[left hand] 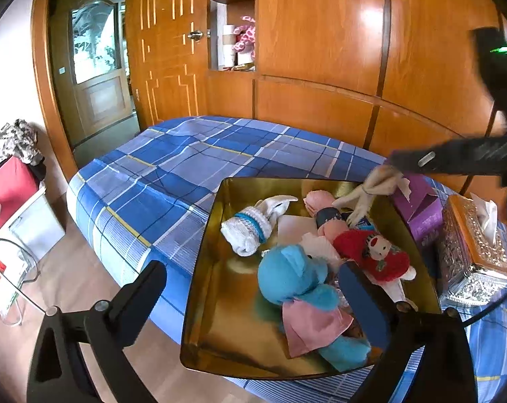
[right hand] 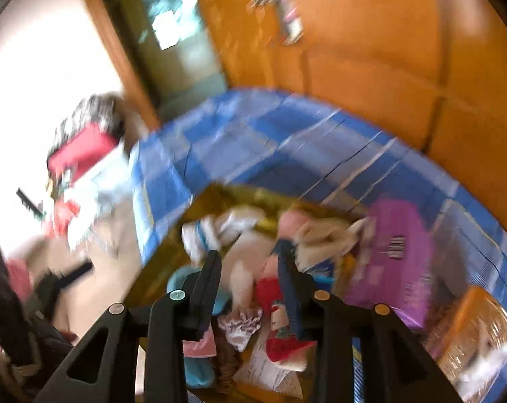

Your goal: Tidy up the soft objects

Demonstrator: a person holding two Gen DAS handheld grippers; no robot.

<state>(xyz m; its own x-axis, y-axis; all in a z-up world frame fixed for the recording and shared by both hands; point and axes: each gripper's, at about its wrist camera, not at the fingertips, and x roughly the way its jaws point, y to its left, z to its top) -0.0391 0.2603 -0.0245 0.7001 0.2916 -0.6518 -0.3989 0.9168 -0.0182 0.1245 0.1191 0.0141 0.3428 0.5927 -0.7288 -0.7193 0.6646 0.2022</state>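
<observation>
A gold tray (left hand: pixel 203 302) lies on the blue plaid bed (left hand: pixel 173 174). It holds a blue plush (left hand: pixel 293 278), a red doll (left hand: pixel 374 255), a pink plush (left hand: pixel 320 201), white socks (left hand: pixel 253 231) and a cream glove (left hand: pixel 371 194). My left gripper (left hand: pixel 253 302) is open, one finger over the tray and one left of it. My right gripper (right hand: pixel 250 268) shows in the blurred right wrist view, open above the tray (right hand: pixel 166 258) over the red doll (right hand: pixel 273 292). It also shows in the left wrist view (left hand: pixel 431 161), just above the cream glove.
A purple box (left hand: pixel 421 208) and an ornate tissue box (left hand: pixel 471 252) sit right of the tray. Wooden wardrobe (left hand: pixel 320 50) stands behind the bed. A door (left hand: pixel 95 67) and cluttered red and white storage (left hand: pixel 15 201) are at left.
</observation>
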